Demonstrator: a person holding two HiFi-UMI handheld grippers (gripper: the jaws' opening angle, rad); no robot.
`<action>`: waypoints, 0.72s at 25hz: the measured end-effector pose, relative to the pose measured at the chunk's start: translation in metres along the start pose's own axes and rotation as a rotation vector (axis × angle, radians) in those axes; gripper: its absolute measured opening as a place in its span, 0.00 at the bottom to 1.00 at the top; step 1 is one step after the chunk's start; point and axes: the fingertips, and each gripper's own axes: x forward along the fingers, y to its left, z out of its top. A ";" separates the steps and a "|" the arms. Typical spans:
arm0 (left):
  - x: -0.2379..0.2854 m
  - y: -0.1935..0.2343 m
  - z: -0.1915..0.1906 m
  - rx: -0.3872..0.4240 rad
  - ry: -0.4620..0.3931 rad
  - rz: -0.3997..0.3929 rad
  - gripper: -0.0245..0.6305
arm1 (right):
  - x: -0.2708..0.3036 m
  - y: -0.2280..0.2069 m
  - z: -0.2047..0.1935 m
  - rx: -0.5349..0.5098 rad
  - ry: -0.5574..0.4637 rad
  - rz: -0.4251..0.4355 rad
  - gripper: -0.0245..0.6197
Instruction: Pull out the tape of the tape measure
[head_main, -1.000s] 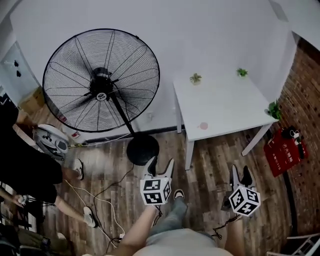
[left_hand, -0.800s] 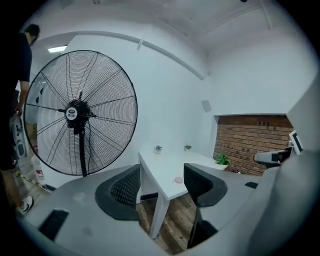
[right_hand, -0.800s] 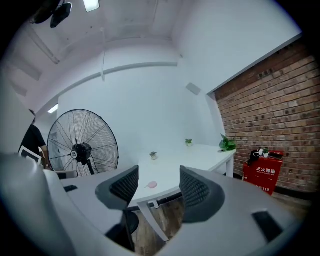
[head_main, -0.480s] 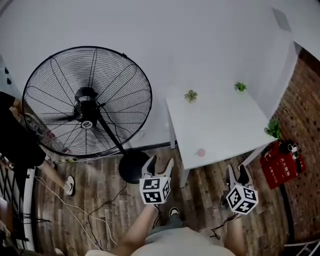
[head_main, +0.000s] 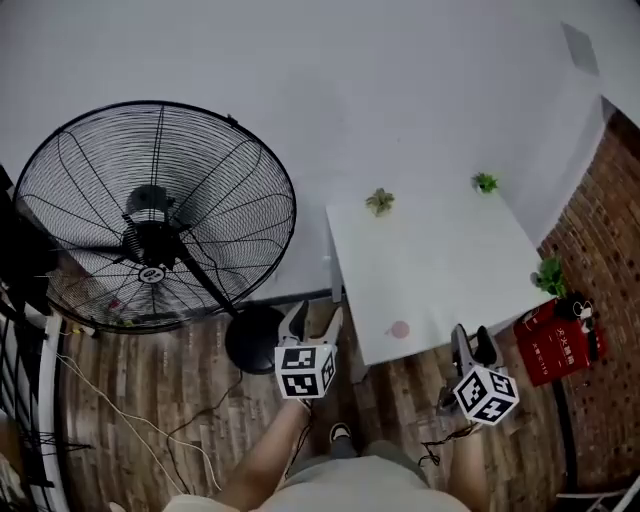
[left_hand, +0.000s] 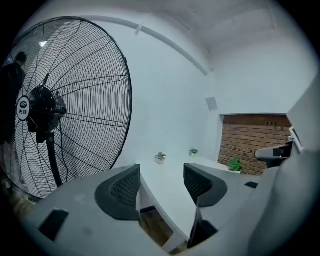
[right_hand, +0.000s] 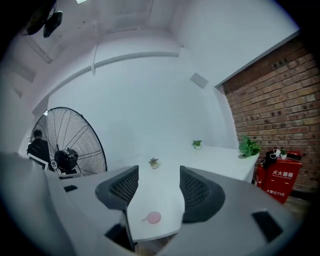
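- The task's thing appears to be the small round pink disc (head_main: 399, 329) lying flat on the white rectangular table (head_main: 440, 250). This is a judgement, since it is too small to read as a tape measure for certain.
- The disc sits close to the table's near edge, toward the near corner on the side of the large black wire-cage floor fan (head_main: 150, 215). It is well apart from the two small green potted plants (head_main: 379, 201) at the table's far edge.
- The right gripper (head_main: 472, 345) has its jaws spread wide with nothing held. In the right gripper view the disc (right_hand: 152, 217) shows low in the gap between them, so it lies straight ahead along this gripper's line and out of reach.
- The left gripper (head_main: 314, 322) is equally spread and empty. It hangs off the table's fan-side near corner, and its own view shows bare tabletop (left_hand: 167, 172) between the jaws with no disc.
- In the head view the disc lies between the two grippers, ahead of both; neither touches the table.
- A thin short tail leaves the disc on the side toward the fan. If that is the tape's tip, the pull would run along the table's near edge, with the right gripper better lined up to seize the case and the left to take the tip.
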 end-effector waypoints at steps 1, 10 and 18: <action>0.004 0.000 0.000 -0.002 0.004 0.001 0.44 | 0.004 -0.001 0.001 -0.006 0.003 0.001 0.44; 0.014 -0.003 -0.013 -0.019 0.046 0.054 0.44 | 0.041 -0.011 -0.009 -0.030 0.076 0.065 0.44; 0.012 0.011 -0.028 -0.058 0.060 0.144 0.44 | 0.070 -0.002 -0.022 -0.098 0.164 0.169 0.44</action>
